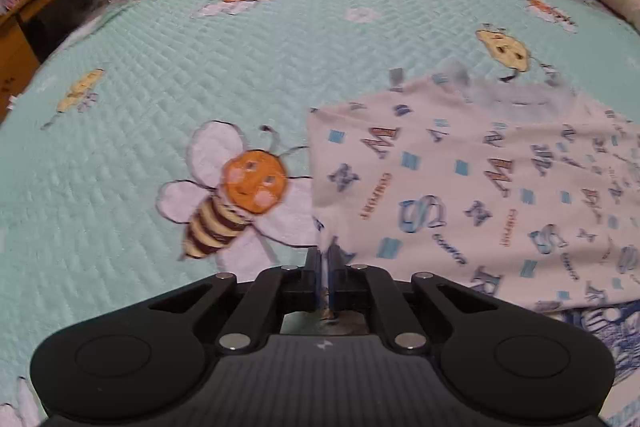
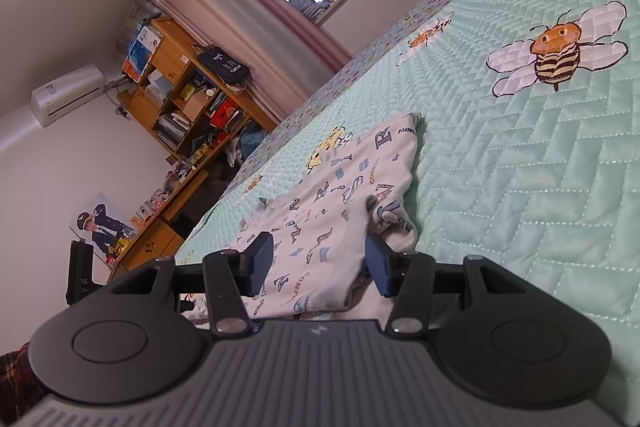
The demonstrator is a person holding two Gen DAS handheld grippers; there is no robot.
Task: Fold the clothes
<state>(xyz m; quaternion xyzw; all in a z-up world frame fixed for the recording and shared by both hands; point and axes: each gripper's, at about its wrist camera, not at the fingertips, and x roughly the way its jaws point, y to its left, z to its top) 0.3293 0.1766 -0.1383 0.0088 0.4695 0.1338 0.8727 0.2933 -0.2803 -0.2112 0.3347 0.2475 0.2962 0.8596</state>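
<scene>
One white letter-print garment [image 1: 460, 187] lies loose and mostly unfolded on the near part of the bed [image 1: 200, 67], its edge pinched in the closed left hand-held gripper [image 1: 328, 259], while the right hand-held gripper [image 2: 318, 259] stands half open around a fold, so most folding remains.

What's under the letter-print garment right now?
The letter-print garment lies on the mint bee-print quilt. At its near edge a blue-and-white patterned cloth pokes out. Whatever else lies beneath is covered.
</scene>
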